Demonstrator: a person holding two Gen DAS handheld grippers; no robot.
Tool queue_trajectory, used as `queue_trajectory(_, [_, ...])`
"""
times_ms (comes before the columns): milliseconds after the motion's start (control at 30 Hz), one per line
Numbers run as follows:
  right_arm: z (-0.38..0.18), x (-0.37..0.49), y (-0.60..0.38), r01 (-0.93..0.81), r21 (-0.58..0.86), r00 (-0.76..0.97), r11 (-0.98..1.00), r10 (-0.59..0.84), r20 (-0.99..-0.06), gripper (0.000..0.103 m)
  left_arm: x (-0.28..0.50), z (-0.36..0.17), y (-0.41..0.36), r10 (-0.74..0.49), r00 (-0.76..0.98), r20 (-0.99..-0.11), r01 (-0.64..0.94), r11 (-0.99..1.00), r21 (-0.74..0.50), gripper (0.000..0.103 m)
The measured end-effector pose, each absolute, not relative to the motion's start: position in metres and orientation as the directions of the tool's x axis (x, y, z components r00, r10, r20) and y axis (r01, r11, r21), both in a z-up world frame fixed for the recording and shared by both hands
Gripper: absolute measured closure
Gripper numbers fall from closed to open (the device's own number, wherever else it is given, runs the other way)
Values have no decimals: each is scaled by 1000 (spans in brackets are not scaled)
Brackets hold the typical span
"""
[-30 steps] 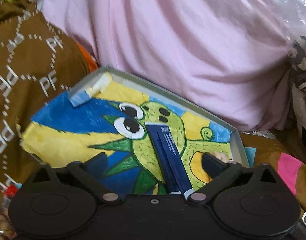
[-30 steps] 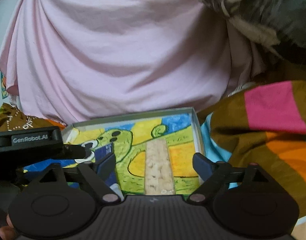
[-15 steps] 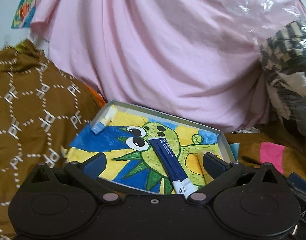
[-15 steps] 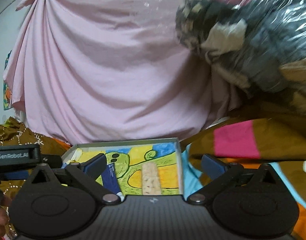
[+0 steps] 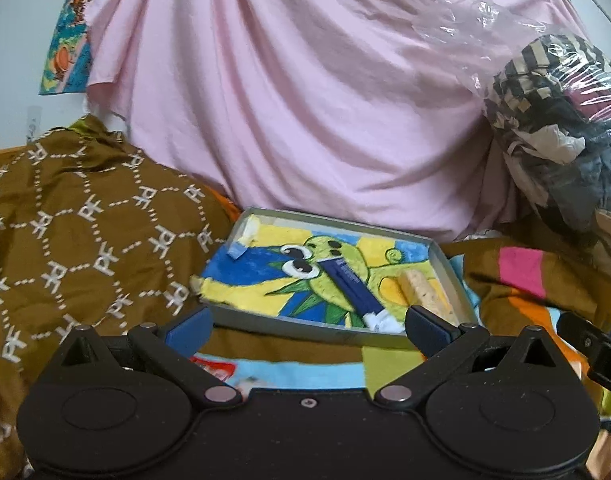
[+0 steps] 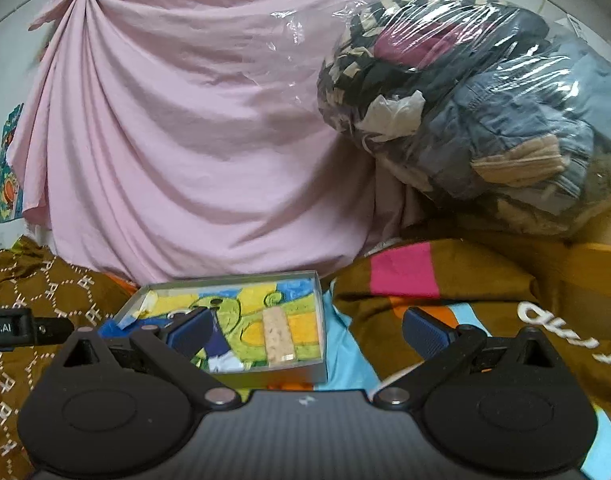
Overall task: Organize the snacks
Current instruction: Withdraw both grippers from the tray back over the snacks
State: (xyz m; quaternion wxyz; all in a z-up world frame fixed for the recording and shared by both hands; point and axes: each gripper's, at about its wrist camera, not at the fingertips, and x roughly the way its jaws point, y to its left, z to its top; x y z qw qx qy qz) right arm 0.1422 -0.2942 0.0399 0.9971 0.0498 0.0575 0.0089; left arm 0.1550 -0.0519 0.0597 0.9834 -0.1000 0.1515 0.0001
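Observation:
A shallow grey box (image 5: 305, 330) (image 6: 321, 320) with a painted green cartoon figure on its floor lies on the bed. Inside it rest a dark blue snack packet (image 5: 351, 284) (image 6: 221, 348) and a pale crumbly snack bar (image 5: 425, 294) (image 6: 277, 334), side by side. My left gripper (image 5: 307, 322) hovers short of the box's near wall, open, nothing between its blue pads. My right gripper (image 6: 307, 328) is also open and empty, held back from the box; its left finger (image 6: 189, 330) overlaps the blue packet in the picture.
A brown patterned cloth (image 5: 77, 232) heaps up left of the box. A pink sheet (image 6: 193, 140) hangs behind it. A clear bag of clothes (image 6: 473, 108) sits at the right. A striped brown, pink and orange blanket (image 6: 425, 280) covers the bed.
Both grippers have drawn back and risen from the box, which now looks smaller and farther. The blue packet and the pale bar stay lying inside. The right jaws have widened a little.

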Motion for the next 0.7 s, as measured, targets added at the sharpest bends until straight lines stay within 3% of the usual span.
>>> queue_trajectory(300, [24,101,-270,14,29,976,999,-8,-217,0,114,38,-47,24,938,-347,-63,993,-102,1])
queue_trajectory(500, [12,88,-256,-49,-10,947,999,43,-318,0,100,24,-38,38,919,-393,-99,986,-136,1])
queue_trajectory(700, [-1,94,-248,-88,11,878,996,83,-472,0,99,9,-32,93,882,-461,-163,980,-114,1])
